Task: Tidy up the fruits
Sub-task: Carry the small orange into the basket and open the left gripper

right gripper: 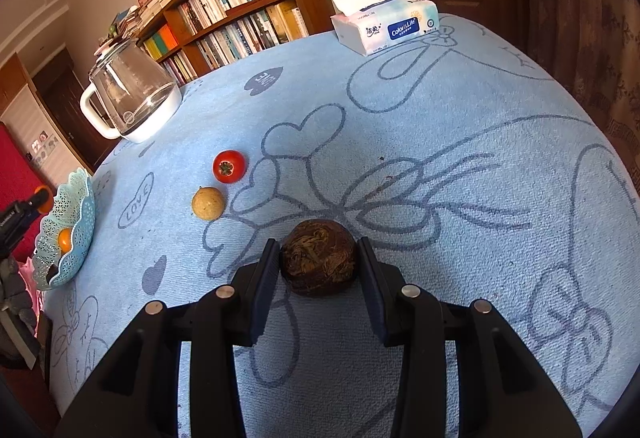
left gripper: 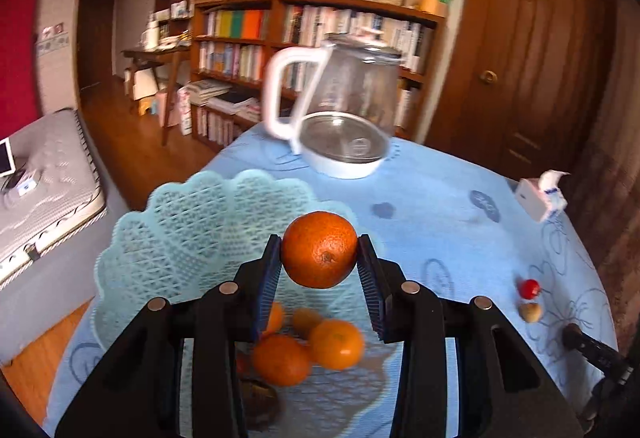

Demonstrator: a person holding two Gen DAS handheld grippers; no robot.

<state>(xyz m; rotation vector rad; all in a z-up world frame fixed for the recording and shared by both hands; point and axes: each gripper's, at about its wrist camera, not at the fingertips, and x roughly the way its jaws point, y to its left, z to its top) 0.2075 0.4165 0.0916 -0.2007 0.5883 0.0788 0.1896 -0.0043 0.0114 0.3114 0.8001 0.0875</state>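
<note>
My left gripper (left gripper: 319,272) is shut on an orange mandarin (left gripper: 319,252), held in the air over the pale blue lattice basket (left gripper: 168,222). Several mandarins (left gripper: 336,344) and a dark fruit (left gripper: 260,398) lie in the basket below. My right gripper (right gripper: 319,266) is shut on a dark brown wrinkled fruit (right gripper: 318,258) that rests on the blue tablecloth, a pad pressed against each side. A red tomato (right gripper: 228,166) and a tan round fruit (right gripper: 207,202) lie on the cloth to the left of it. The basket (right gripper: 76,222) stands at the table's far left edge.
A glass kettle (right gripper: 132,98) with a white handle stands at the back left of the round table. A tissue pack (right gripper: 384,22) sits at the far edge. Bookshelves and a wooden door are behind. Bare blue cloth (right gripper: 480,198) stretches to the right of my right gripper.
</note>
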